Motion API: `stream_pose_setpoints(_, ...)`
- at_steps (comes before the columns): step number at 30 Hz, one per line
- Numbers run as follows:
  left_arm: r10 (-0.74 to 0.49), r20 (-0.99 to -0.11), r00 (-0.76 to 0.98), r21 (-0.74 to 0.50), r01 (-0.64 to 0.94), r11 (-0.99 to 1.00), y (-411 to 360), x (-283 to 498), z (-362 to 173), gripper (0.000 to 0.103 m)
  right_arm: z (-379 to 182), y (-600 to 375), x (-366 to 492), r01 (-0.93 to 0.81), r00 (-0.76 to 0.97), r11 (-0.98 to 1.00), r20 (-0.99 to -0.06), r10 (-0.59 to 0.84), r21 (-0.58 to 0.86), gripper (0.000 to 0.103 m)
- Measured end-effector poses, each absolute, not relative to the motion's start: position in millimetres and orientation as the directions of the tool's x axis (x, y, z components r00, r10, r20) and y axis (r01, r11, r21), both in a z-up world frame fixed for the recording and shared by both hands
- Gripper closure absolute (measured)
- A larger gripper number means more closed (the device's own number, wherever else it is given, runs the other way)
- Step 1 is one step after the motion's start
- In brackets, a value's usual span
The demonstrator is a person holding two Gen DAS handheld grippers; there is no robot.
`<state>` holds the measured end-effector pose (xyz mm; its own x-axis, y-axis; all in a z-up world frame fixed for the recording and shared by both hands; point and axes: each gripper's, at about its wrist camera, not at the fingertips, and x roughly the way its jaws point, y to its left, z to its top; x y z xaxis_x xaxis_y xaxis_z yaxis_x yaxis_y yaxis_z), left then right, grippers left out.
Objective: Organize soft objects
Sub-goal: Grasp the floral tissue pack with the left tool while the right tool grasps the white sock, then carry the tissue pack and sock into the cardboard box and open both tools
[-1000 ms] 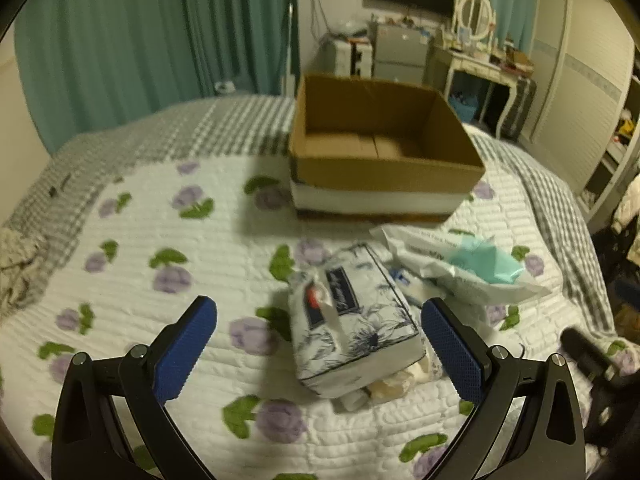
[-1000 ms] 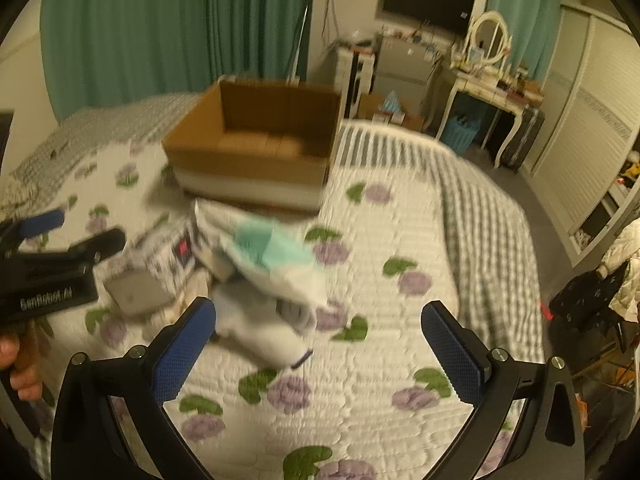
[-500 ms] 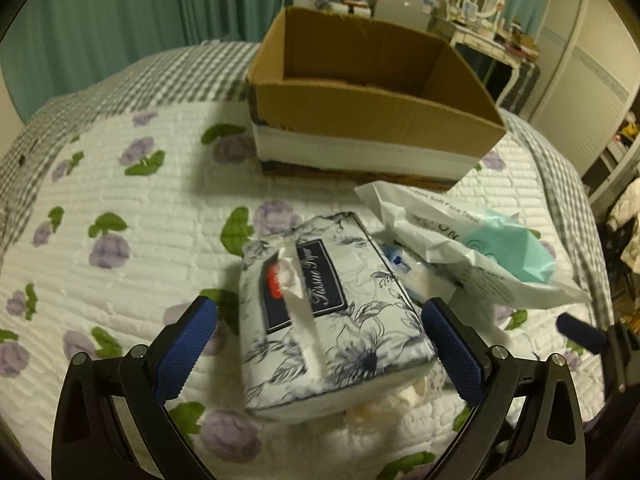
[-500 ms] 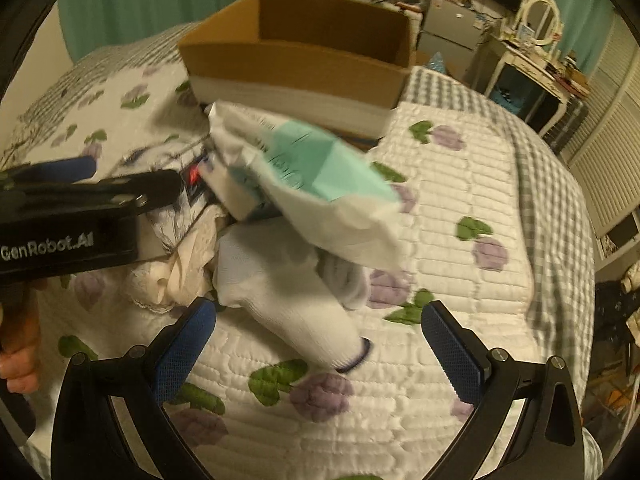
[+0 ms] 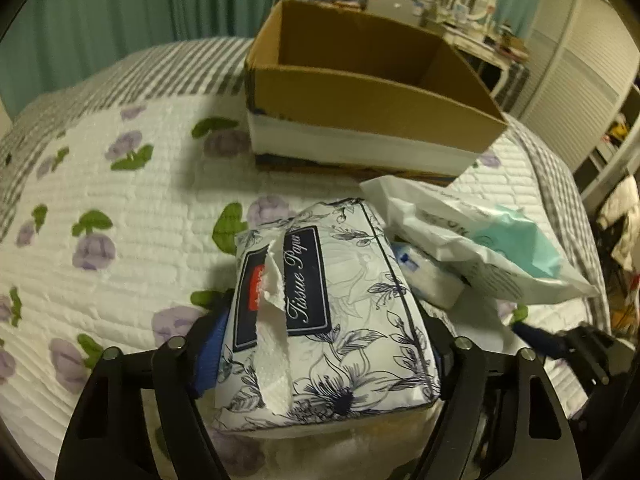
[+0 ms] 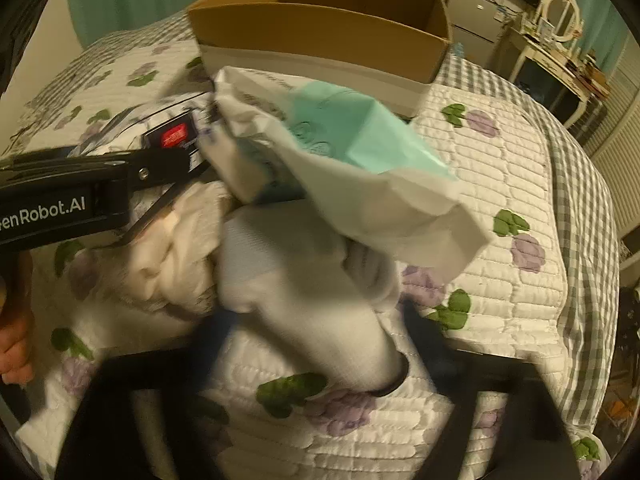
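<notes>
Tissue pack (image 5: 320,320): dark label panel on the floral wrapper, white script "Tissue Paper", last letters partly hidden; small red patch beside it, print unreadable
Left gripper (image 6: 80,196): white lettering "enRobot.AI" along its black body, first letter cut off
White and teal packet (image 5: 476,240): faint grey print, too blurred to read
</notes>
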<state>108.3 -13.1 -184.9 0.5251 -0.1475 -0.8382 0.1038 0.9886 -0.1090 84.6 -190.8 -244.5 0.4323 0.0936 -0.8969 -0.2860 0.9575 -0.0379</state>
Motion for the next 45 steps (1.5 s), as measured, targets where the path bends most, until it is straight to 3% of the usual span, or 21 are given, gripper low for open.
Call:
stream_pose_setpoints(4, -0.155, -0.824, 0.546, -0.111, 0.112, 0.987, -6, 101, -173, 0.029, -243, -189, 75, -0.308, 0.424, 0.951, -0.899, 0.112, -0.027, 0.064)
stream_pose_setpoints(7, -0.146, -0.805, 0.575, -0.100, 0.111, 0.989, 0, 92, -160, 0.030, -232, -194, 65, -0.290, 0.441, 0.957, -0.888, 0.133, 0.000, 0.066)
stream_pose_setpoints(21, -0.160, -0.708, 0.688, -0.119, 0.108, 0.987, 21, 31, -101, 0.030, -156, -196, -3, -0.201, 0.612, 0.980, -0.781, 0.121, -0.006, 0.070)
stream_pose_setpoints(34, -0.179, -0.519, 0.836, -0.119, 0.137, 0.983, 35, -24, -13, 0.030, -41, -205, -38, -0.127, 0.818, 0.991, -0.568, 0.088, -0.030, 0.069)
stream_pose_setpoints(45, -0.186, -0.384, 0.904, -0.102, 0.159, 0.982, 43, -13, 49, 0.030, 50, -187, -23, -0.119, 0.916, 0.992, -0.389, 0.098, -0.030, 0.069)
